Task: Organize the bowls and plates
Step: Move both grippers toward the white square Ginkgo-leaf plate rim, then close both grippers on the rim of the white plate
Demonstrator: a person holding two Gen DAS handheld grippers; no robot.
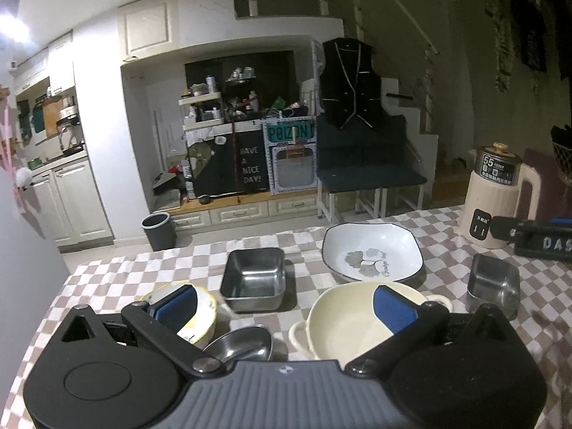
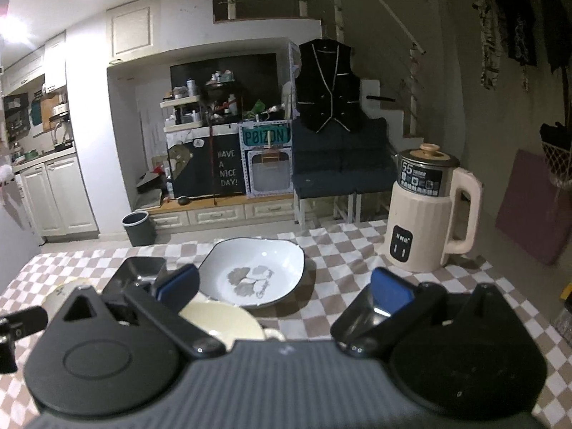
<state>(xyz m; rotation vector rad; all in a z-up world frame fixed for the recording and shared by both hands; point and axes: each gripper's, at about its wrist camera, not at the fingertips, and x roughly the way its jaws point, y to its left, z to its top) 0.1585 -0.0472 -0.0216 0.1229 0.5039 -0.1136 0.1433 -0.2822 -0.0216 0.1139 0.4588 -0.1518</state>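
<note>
In the left wrist view my left gripper is open above the near part of a checkered table. A cream two-handled bowl lies under its right finger, and a small yellow-rimmed bowl under its left. Between them sit an oval steel dish and a square steel container. A white leaf-pattern plate lies further back. My right gripper is open too, above the plate and the cream bowl. A small steel container sits under its right finger. Neither gripper holds anything.
A cream electric kettle stands at the table's back right. A second small steel container sits right of the cream bowl. The checkered tablecloth covers the table; beyond its far edge are floor, a bin and cabinets.
</note>
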